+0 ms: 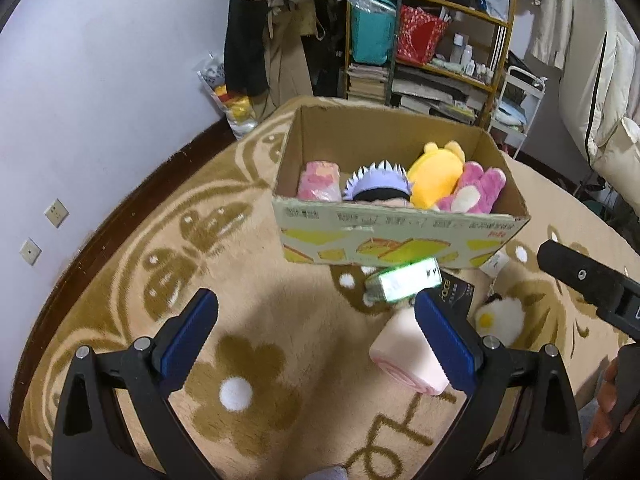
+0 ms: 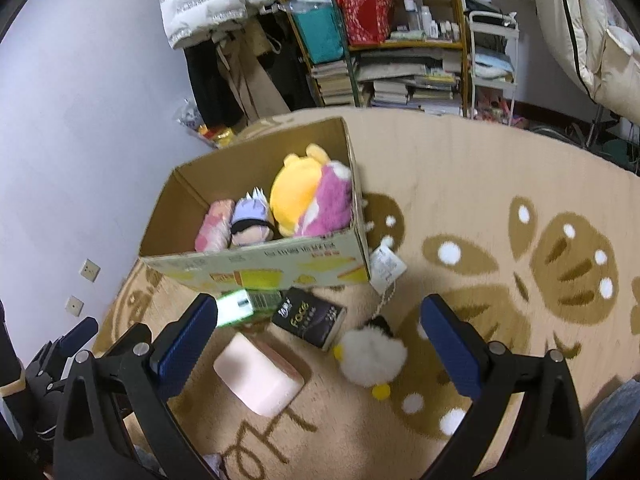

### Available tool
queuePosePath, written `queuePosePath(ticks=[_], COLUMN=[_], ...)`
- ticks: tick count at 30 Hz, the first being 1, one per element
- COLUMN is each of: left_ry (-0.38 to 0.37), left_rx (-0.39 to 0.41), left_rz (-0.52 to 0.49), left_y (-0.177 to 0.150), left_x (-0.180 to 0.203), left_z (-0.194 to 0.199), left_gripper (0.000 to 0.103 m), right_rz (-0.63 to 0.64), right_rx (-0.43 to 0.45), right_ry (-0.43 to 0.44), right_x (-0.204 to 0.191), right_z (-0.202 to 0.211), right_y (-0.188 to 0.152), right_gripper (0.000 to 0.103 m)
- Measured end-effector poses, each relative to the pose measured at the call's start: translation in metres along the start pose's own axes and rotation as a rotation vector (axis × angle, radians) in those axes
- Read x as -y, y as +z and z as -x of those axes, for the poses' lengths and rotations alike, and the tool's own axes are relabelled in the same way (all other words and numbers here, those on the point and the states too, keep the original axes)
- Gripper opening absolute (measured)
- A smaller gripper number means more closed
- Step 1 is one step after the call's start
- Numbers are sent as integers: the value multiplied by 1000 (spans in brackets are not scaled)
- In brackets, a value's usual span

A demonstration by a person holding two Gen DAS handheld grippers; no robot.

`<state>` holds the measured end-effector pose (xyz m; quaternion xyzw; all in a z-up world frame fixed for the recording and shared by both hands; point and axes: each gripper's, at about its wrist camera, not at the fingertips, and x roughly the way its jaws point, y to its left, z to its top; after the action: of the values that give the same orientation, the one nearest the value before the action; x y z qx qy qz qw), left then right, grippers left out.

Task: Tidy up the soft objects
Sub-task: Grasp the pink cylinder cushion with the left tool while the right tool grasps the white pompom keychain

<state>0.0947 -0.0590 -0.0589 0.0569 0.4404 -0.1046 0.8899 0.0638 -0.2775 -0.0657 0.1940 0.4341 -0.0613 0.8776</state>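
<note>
A cardboard box (image 1: pixel 400 236) (image 2: pixel 256 268) stands on the carpet and holds a pink roll (image 1: pixel 318 180), a purple-haired doll (image 1: pixel 378 186), a yellow bear plush (image 1: pixel 434 178) and a pink plush (image 1: pixel 476 192). In front of it lie a pink soft block (image 1: pixel 408 354) (image 2: pixel 258 376) and a white fluffy chick (image 1: pixel 500 316) (image 2: pixel 370 356). My left gripper (image 1: pixel 316 340) is open and empty, low over the carpet, the block by its right finger. My right gripper (image 2: pixel 320 344) is open and empty, above the block and chick.
A green carton (image 1: pixel 406 284) (image 2: pixel 248 304) and a black tissue pack (image 2: pixel 308 316) lie by the box front. A paper tag (image 2: pixel 386 266) lies right of the box. Shelves (image 1: pixel 424 40), hanging coats and a wall stand behind. Beige flower carpet (image 2: pixel 500 240) spreads right.
</note>
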Motion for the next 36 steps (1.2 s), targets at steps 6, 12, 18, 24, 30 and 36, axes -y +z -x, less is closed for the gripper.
queuePosePath(ticks=[6,12,18,24,30,36], left_ry=[-3,-12,-44,-60,-78,-99], left_rx=[-20,-38,-62,-99,-141,-176], left_rz=[2,-5,-24,-47,-77,-97], left_y=[-3,-4,-9,-13,-16,-19], left_x=[2,8,17,27,38,48], left_z=[-12,-21,-31,-43,-57,-68], left_gripper=[98,98,98,98,98,98], right_rz=[-20,-33,-58,-54,-71,-132], right_rx=[-55,-97,-143,-209,-241,-279], right_ry=[-20,-33,-24,-43,-55,-59], right_x=[4,7,11,13,17,30], right_z=[-15,-28,-41,-56,-64,-75], right_y=[-4,-8,-9,-14,-17,-17], right_gripper=[103,103,103,103,103,103])
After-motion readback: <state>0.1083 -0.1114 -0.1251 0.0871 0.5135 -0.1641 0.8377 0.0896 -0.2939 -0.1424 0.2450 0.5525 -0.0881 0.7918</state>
